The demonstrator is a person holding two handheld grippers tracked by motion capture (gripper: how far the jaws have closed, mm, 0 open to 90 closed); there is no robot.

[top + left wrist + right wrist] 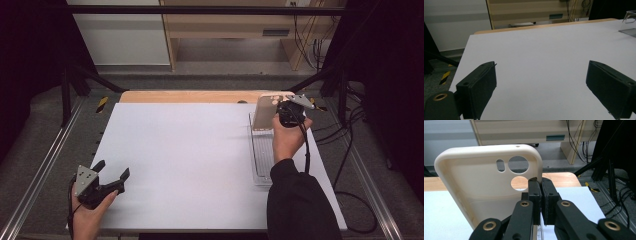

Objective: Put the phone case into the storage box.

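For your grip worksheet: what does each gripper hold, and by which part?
The right gripper pinches the cream phone case by its side edge near the camera holes. The left gripper is open, holding nothing.

Left gripper sits low at my near-left, cradled from beneath in the left hand, jaws spread wide and aimed across the table. Right gripper is out at far right, right hand wrapped round its body, dark sleeve trailing back, jaws pinched together.
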